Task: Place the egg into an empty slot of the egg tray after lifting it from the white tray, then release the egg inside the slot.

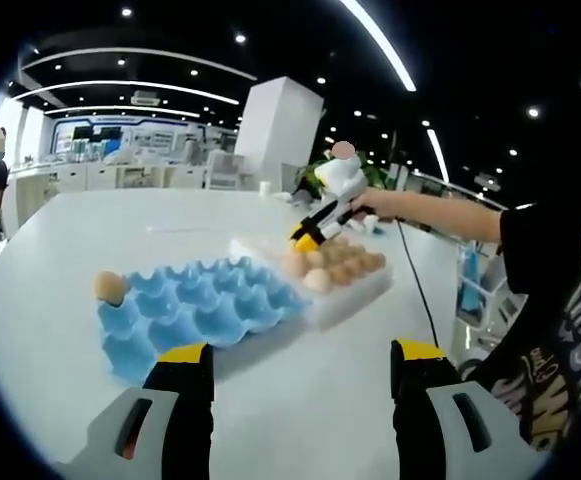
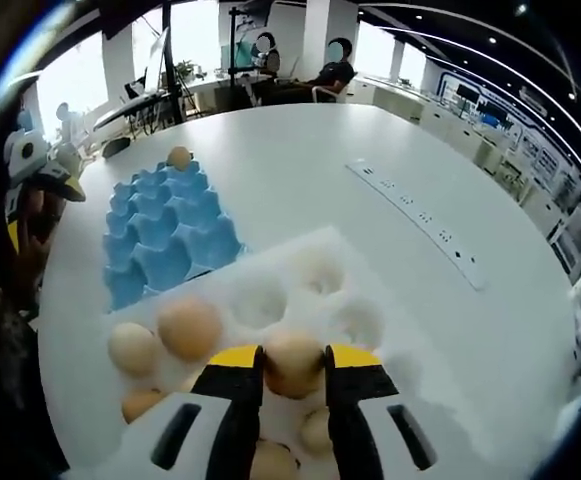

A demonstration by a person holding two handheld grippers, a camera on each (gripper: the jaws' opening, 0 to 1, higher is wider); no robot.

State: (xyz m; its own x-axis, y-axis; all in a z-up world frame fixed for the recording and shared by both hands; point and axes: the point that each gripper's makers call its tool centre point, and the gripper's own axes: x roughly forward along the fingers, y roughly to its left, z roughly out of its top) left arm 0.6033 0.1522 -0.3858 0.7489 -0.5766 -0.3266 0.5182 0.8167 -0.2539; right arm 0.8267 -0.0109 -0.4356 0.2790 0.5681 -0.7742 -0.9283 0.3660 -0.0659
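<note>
Reaching over the white foam tray (image 2: 425,330), the right gripper (image 2: 292,375) pinches a brown egg (image 2: 292,362) between its yellow-tipped fingers (image 2: 232,362); the egg sits in a pocket of that tray, with other brown eggs (image 2: 188,328) beside it. Just beside the white tray on the white tabletop (image 2: 300,170) lies the blue moulded egg tray (image 2: 160,235), carrying one brown egg in a far corner slot (image 2: 178,156). The left gripper (image 1: 300,385) hovers near the blue tray, above the tabletop, fingers (image 1: 185,362) spread apart and holding nothing. In its view a person's hand (image 1: 365,205) guides the right gripper.
</note>
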